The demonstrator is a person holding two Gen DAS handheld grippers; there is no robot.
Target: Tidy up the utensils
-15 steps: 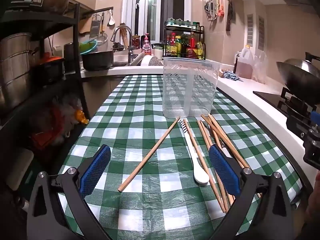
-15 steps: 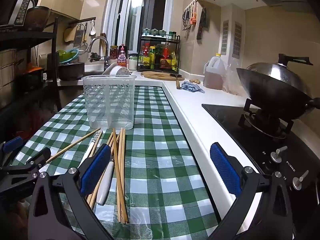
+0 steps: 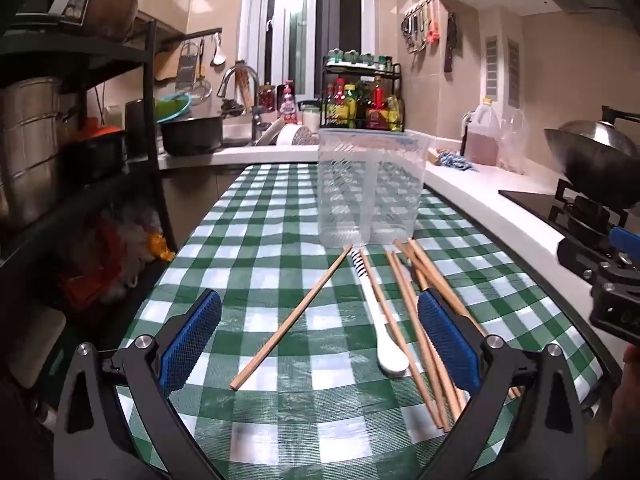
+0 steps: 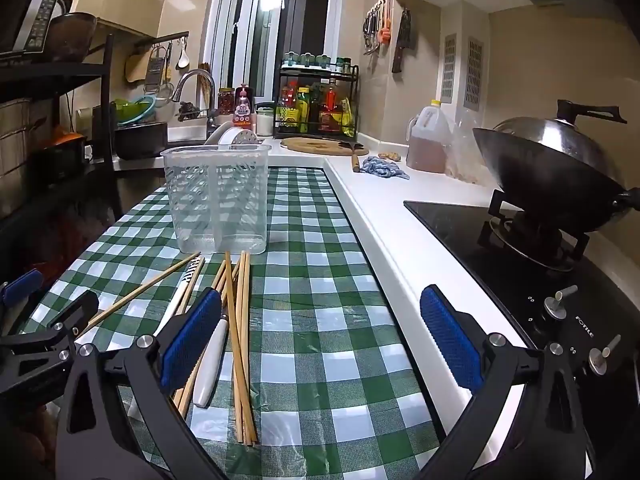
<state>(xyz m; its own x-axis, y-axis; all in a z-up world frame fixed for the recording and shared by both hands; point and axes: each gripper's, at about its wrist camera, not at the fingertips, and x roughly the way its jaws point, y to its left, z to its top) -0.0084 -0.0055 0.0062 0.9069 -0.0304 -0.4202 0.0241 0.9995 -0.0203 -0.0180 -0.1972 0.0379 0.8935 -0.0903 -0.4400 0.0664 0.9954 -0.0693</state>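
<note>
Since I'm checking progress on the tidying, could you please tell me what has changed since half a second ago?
Nothing has visibly changed. Both tools, left and right, stay open and empty; the wooden chopsticks and white spoon still lie before the empty clear plastic holder.

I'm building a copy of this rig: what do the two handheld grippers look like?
The left gripper and the right gripper match: black angular frames with silver bolts, two fingers each faced with blue cross-hatched pads. No cables or sleeves visible.
</note>
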